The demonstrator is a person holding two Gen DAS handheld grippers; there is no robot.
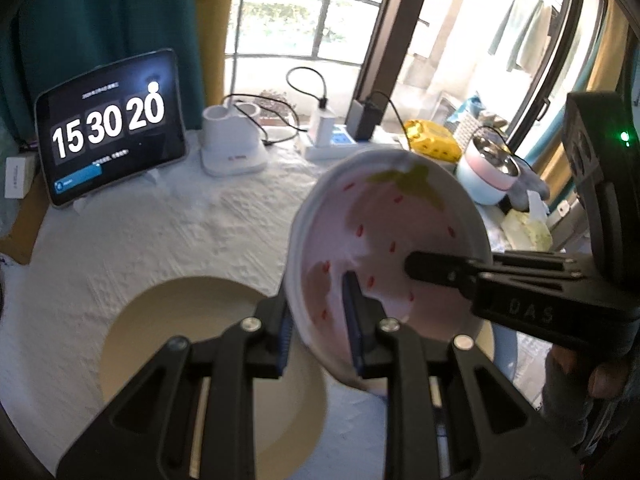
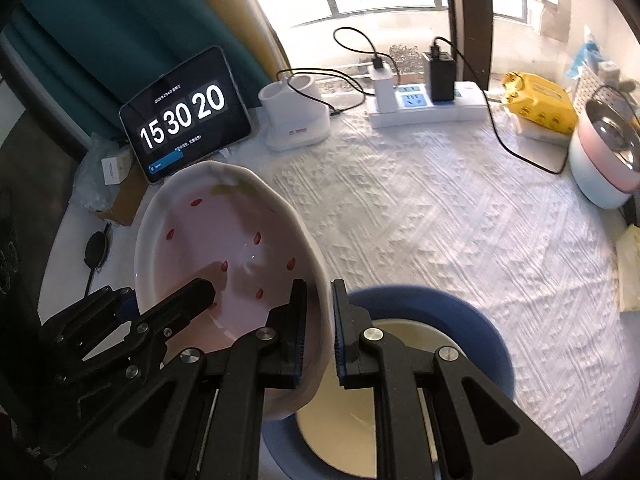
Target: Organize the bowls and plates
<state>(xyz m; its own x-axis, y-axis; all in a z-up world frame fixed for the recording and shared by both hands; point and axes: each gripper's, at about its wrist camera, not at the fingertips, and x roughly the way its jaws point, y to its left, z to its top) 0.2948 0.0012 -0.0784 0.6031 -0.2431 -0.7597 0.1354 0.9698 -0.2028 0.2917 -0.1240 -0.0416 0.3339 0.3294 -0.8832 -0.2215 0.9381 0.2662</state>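
The pink strawberry bowl (image 1: 384,240) is held tilted in the air above the cream plate (image 1: 168,320) and the blue plate (image 2: 472,320) — both on the white-clothed desk (image 2: 440,208). The left gripper (image 1: 320,320) and right gripper (image 2: 318,328) each pinch opposite sides of its rim — fingers (image 2: 298,320) closed on the wall.

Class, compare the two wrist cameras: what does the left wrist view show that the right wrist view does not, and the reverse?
Only the left wrist view: clothes hanging outside and a gloved hand.

Only the right wrist view: the power strip's blue socket face and a cardboard box.

Both: the strawberry bowl held by the left gripper and right gripper, the cream plate, the clock tablet.
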